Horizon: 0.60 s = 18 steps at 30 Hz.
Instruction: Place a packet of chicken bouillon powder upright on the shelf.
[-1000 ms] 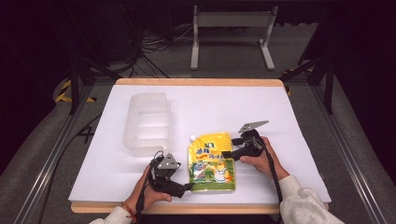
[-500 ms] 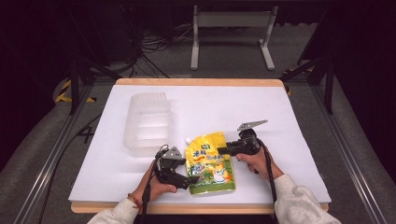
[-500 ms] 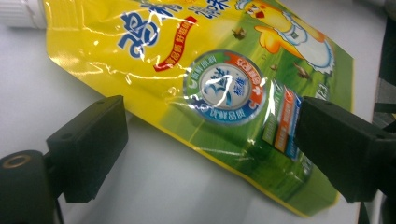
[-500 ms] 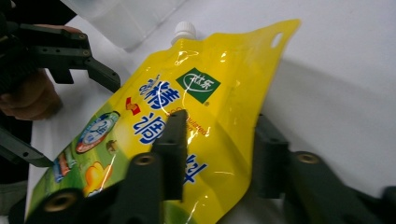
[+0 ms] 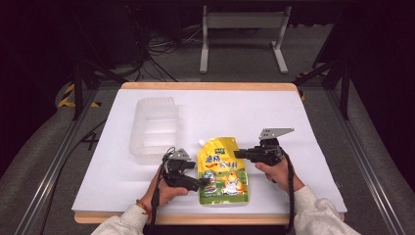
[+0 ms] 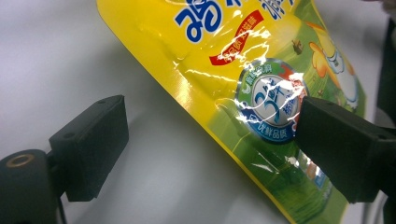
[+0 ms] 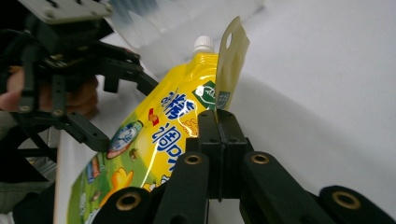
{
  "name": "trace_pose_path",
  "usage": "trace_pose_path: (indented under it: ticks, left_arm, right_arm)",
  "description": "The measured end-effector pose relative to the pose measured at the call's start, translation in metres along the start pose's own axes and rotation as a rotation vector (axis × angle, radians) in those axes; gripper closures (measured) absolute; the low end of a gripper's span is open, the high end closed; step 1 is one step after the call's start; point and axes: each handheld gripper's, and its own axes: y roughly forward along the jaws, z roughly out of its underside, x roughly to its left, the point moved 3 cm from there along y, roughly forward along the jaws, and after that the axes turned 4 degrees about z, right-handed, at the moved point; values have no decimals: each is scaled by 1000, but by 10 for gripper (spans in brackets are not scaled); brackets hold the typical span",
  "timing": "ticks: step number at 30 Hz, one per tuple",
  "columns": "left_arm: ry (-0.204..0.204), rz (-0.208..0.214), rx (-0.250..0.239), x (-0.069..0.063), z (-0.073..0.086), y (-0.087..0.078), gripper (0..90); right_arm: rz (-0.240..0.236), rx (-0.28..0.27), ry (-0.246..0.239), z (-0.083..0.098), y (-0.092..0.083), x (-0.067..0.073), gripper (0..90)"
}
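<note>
Two grippers work one yellow spouted pouch [image 5: 222,170] lying on the white worktop [image 5: 303,122] at the near edge, just beside a clear plastic tray [image 5: 154,128]. The right gripper [image 7: 218,122] is clamped on the pouch's upper side flap; the left gripper [image 6: 210,135] has its jaws apart, straddling the pouch's lower edge. Next, judging by this, the left should close there. Since half a second ago the left hand has moved inward to the pouch
</note>
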Motion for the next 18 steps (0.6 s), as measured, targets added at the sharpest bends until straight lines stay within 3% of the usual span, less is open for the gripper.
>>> trace_pose_path:
  ticks: [2,5,6,8,11,15,18]
  left_arm:
    - [20,19,-6,-3,-2,-2,114]
    - [68,61,-23,-11,-6,-7,255]
    - [68,61,-23,-11,-6,-7,381]
    - [100,35,-45,-16,-8,-14,429]
    - [93,49,-92,-17,-12,-24,663]
    - [152,57,-131,-24,-18,-37,842]
    - [188,22,-152,-27,-24,-47,889]
  right_arm:
    - [-4,-11,-9,-2,-3,3,900]
    - [-4,-33,-44,-6,-10,12,900]
    - [-4,-33,-44,-6,-10,12,900]
    - [1,-44,-60,-8,-14,15,900]
    - [1,-72,-58,-13,-19,19,900]
    - [-18,-119,-60,-23,-30,29,900]
    - [-29,-158,-82,-32,-37,40,900]
